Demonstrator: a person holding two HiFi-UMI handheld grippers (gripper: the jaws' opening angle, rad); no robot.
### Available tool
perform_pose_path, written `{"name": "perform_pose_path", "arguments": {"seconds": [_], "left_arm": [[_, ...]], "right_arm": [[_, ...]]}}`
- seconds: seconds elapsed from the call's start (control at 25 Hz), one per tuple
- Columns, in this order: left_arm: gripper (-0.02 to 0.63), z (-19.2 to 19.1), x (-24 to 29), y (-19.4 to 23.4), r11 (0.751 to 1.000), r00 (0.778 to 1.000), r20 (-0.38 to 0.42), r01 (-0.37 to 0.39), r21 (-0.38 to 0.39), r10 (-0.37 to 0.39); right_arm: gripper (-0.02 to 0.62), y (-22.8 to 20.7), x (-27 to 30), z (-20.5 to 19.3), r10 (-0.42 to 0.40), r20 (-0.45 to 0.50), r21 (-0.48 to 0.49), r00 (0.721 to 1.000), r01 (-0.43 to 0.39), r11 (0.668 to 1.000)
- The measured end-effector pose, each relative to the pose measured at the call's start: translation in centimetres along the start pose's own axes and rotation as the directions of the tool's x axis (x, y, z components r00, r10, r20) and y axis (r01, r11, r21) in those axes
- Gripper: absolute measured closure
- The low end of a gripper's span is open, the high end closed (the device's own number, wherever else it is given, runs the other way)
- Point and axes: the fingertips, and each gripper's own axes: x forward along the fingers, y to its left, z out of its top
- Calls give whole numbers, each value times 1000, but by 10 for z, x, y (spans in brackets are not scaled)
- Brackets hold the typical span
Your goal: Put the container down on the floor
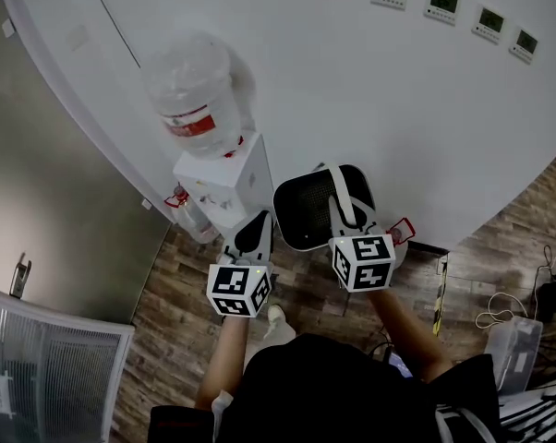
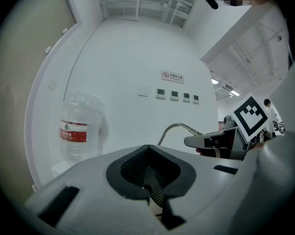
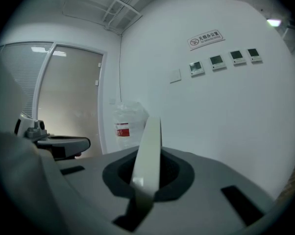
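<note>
The right gripper (image 1: 349, 207) is pressing its jaws all but together on the container's thin white handle (image 3: 148, 141), which is standing on edge in the dark notch between them. The left gripper (image 2: 150, 180) is also sitting nearly closed, and a strip of black mesh is showing in its notch, so it is most likely pinching the container's near-left rim. Between the two, the black mesh container (image 1: 306, 212) is hanging above the wooden floor (image 1: 301, 286), not yet set down, just right of the water dispenser (image 1: 224, 178) and near the curved white wall (image 1: 398, 109). Judging from here, the lowering is carrying the risk. Both holds are narrow pinches, so a quick drop could be pulling the handle or the mesh out of the jaws. Uneven descent of the two hands would be tipping the container. Drifting left would be knocking it against the dispenser or its bottle (image 1: 193, 95), and the person's shoe (image 1: 276, 318) is lying close below, where the base might be landing crooked. By count, I am seeing one container with one handle, two grippers, one dispenser carrying one bottle, and four small wall panels (image 1: 441, 1) in a row on the far wall.
</note>
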Motion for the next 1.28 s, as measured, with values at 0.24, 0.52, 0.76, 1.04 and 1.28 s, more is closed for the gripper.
{"name": "perform_pose_path", "arguments": {"seconds": [0.24,0.52,0.76,1.04,1.28], "left_arm": [[589,9,41,30,999,999,-13,45,6,-45],[589,18,79,69,995,995,-21,102,0,-102],[589,15,102,98,988,987,-33,155,-14,-156],[589,8,118,117,974,973,-53,224,-23,-225],[589,2,121,130,965,963,-63,262,-27,-263]], "right_arm": [[565,-10,43,11,-46,-11,14,999,47,999],[565,-16,86,20,-117,-22,28,993,117,993],[565,-18,114,23,-180,-30,36,983,181,983],[565,-13,136,21,-244,-51,34,968,246,969],[565,-6,147,20,-282,-54,39,958,284,958]]}}
